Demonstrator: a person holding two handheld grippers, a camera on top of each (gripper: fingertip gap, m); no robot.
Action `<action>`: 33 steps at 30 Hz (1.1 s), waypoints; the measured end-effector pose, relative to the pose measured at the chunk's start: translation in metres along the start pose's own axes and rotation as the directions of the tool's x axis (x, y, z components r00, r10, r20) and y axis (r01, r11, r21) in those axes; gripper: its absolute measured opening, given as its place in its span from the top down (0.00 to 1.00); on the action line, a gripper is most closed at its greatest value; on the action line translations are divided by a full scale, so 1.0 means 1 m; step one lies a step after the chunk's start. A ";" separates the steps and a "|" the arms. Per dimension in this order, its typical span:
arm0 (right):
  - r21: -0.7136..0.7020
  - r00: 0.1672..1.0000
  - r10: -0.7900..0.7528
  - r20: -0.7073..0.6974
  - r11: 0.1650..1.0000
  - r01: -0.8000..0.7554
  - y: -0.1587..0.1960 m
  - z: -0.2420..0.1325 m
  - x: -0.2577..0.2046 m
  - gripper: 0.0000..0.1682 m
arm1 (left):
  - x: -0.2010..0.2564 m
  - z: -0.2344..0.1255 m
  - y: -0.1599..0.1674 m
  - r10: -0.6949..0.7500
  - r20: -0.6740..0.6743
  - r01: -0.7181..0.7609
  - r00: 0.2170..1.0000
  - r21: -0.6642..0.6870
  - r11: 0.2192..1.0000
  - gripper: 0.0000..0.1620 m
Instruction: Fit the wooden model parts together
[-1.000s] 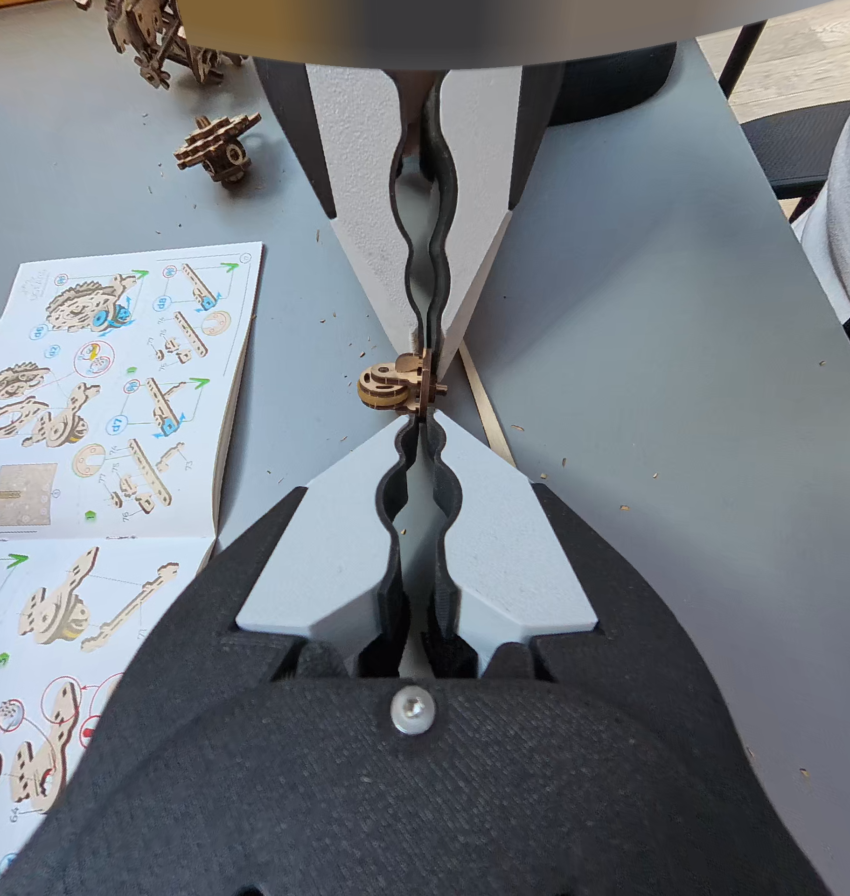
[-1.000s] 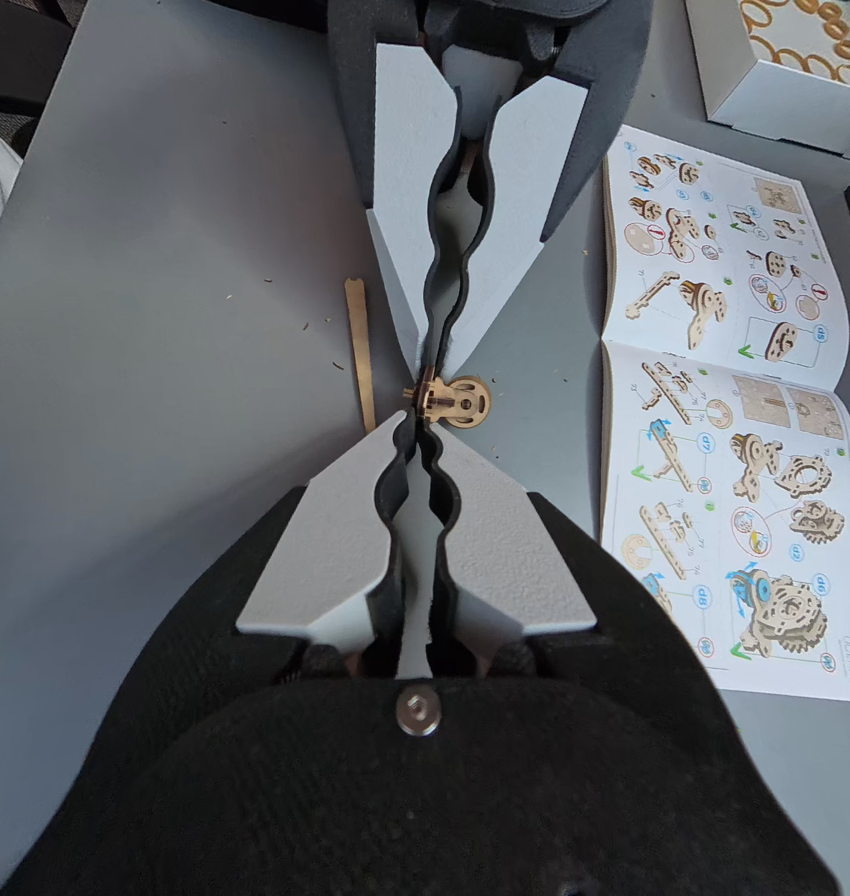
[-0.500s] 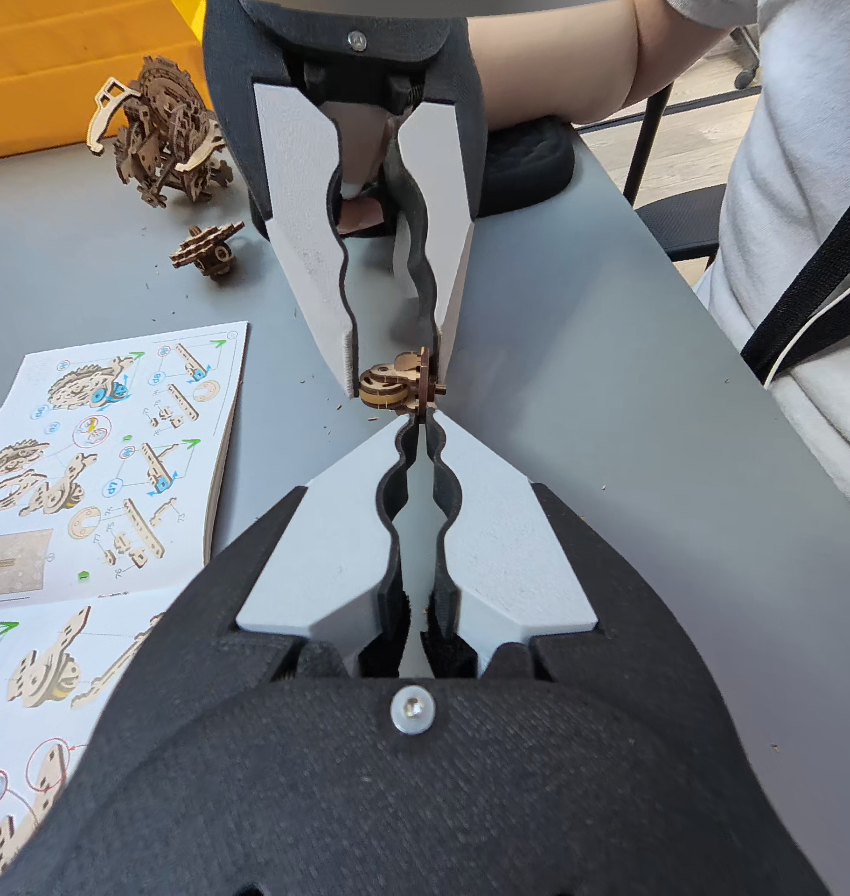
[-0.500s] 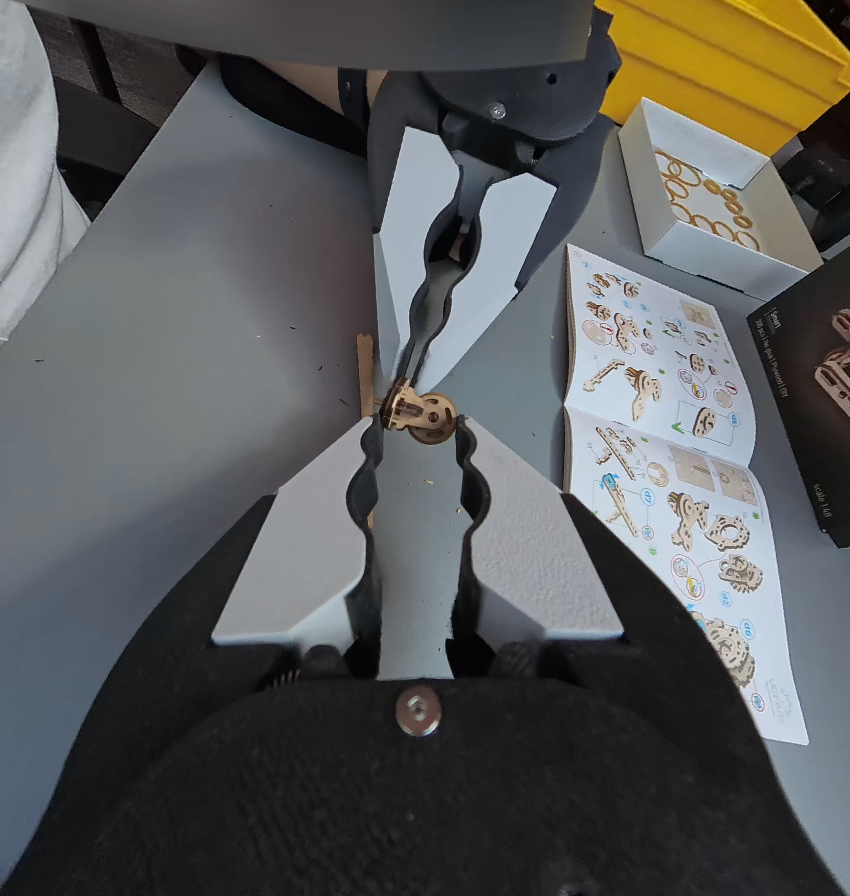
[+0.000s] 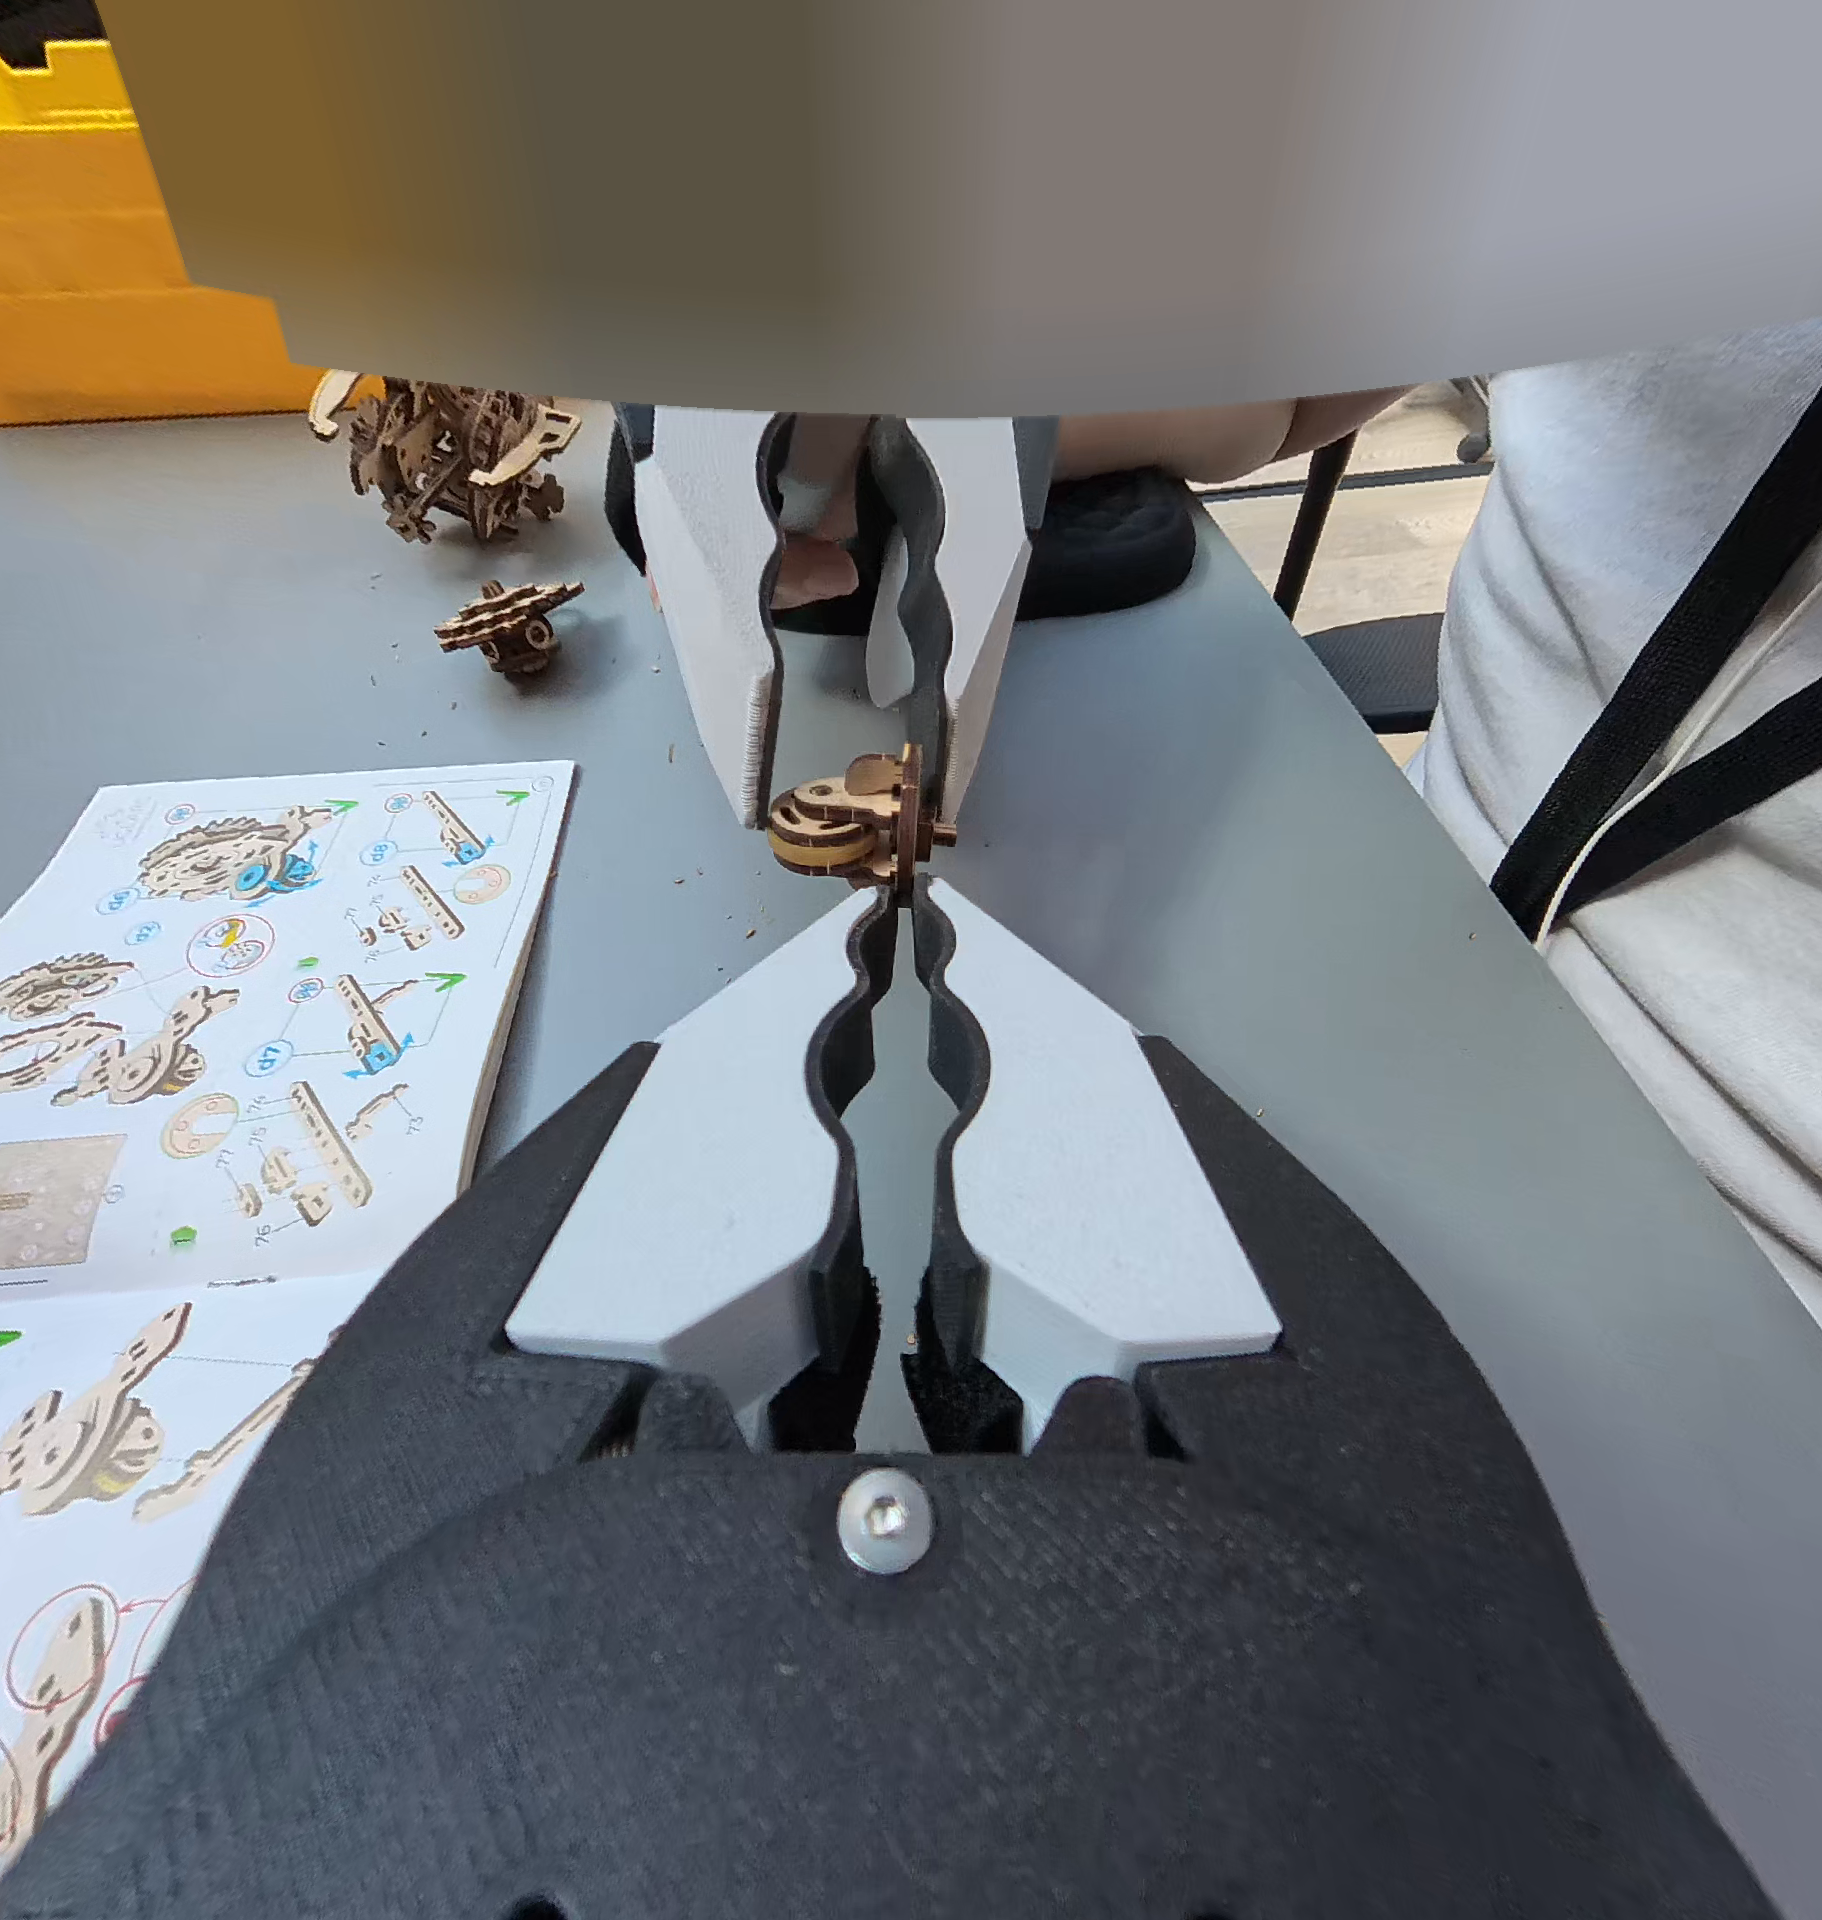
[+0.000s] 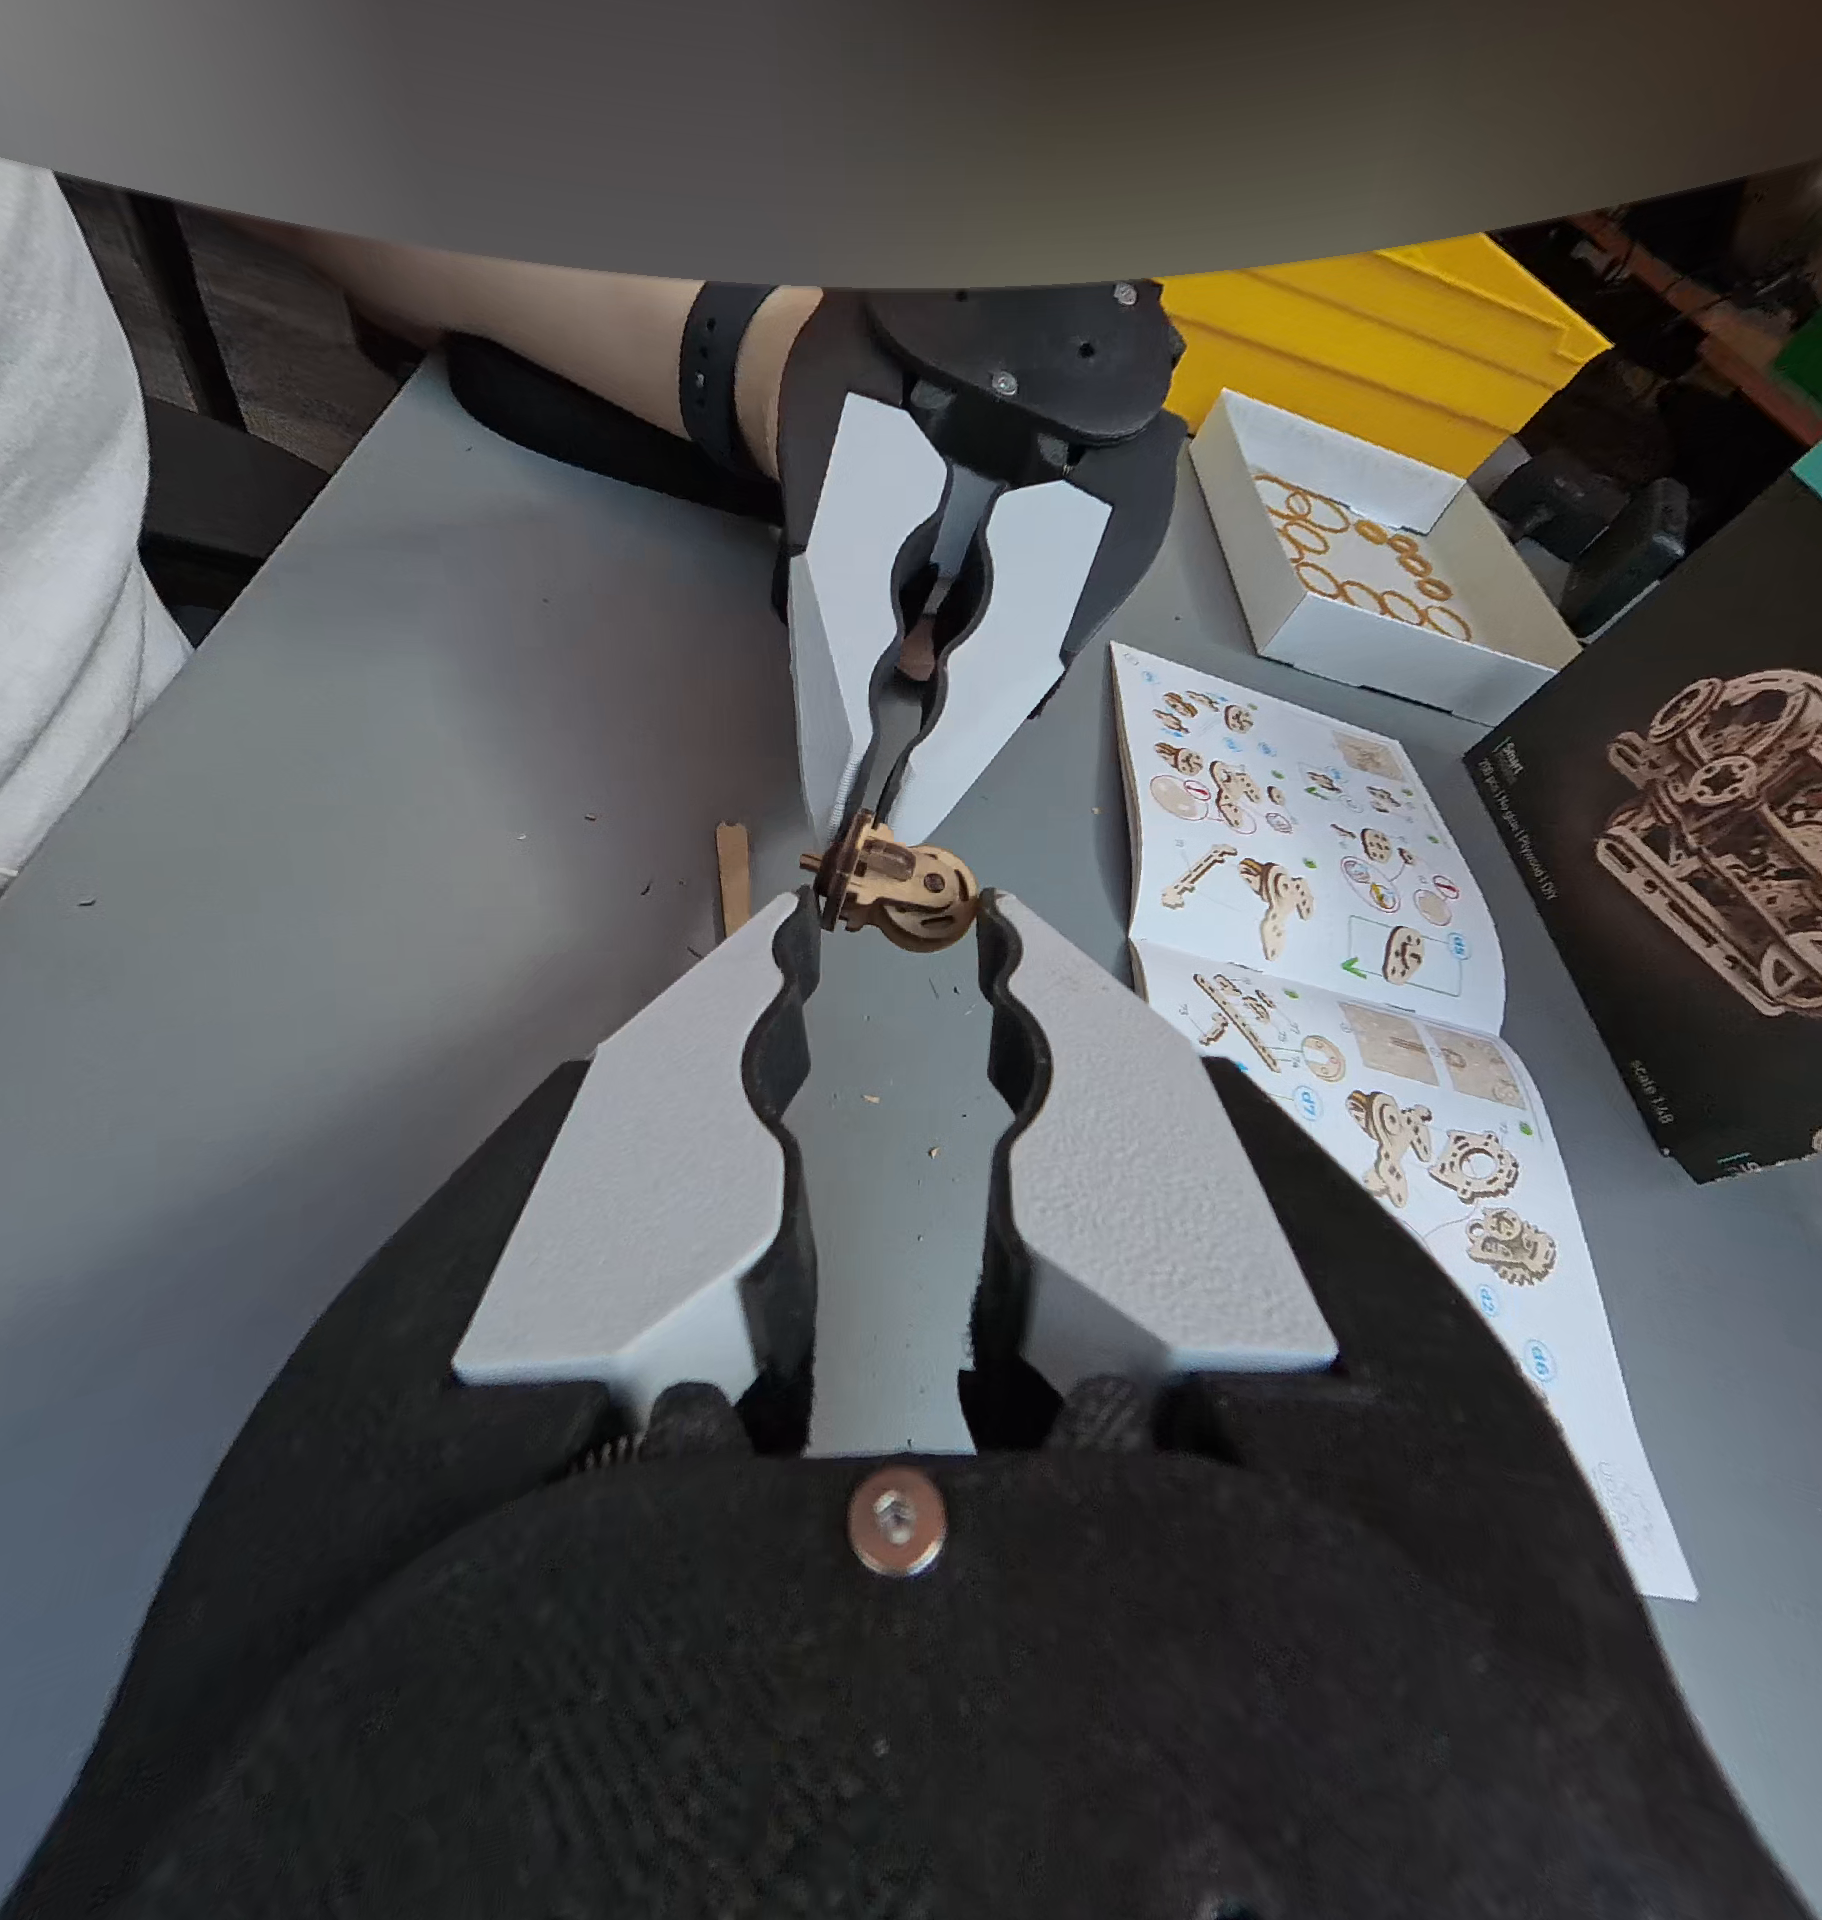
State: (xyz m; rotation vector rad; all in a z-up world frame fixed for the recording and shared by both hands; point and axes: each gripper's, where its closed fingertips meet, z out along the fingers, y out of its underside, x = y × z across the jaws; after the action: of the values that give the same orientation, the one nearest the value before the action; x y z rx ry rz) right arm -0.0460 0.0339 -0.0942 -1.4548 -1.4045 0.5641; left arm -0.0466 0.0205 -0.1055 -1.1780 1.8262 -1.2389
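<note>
wooden model part: showing pale laser-cut plywood, matt | table: presenting smooth grey matt surface | instruction booklet: showing printed paper | left gripper: displaying rough black textured plastic

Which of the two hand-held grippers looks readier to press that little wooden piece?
Probably the right hand-held gripper: its jaws stand open around the wooden piece, while the left hand-held gripper grips it.

Small pale wooden assembly, round slotted wheel joined to an upright flat plate, aloft over grey table.
</note>
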 end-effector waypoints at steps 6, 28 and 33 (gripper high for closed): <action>0.065 0.998 -0.054 -0.038 0.996 0.056 -0.011 -0.005 0.003 0.83 | -0.001 -0.003 -0.010 0.014 0.012 -0.015 1.000 0.066 0.998 1.00; 0.243 0.998 -0.058 -0.013 0.968 0.059 -0.038 -0.019 -0.002 0.88 | 0.007 -0.009 -0.029 0.095 0.016 -0.096 0.995 0.179 0.979 1.00; 0.265 0.999 -0.006 0.037 0.964 -0.004 -0.040 -0.020 -0.004 0.88 | 0.010 -0.008 -0.029 0.114 0.013 -0.115 0.993 0.178 0.977 1.00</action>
State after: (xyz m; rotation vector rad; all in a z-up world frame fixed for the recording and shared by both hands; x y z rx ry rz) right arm -0.0489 0.0166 -0.0527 -1.2344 -1.3021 0.7523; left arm -0.0477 0.0098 -0.0757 -0.9622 1.7157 -1.3039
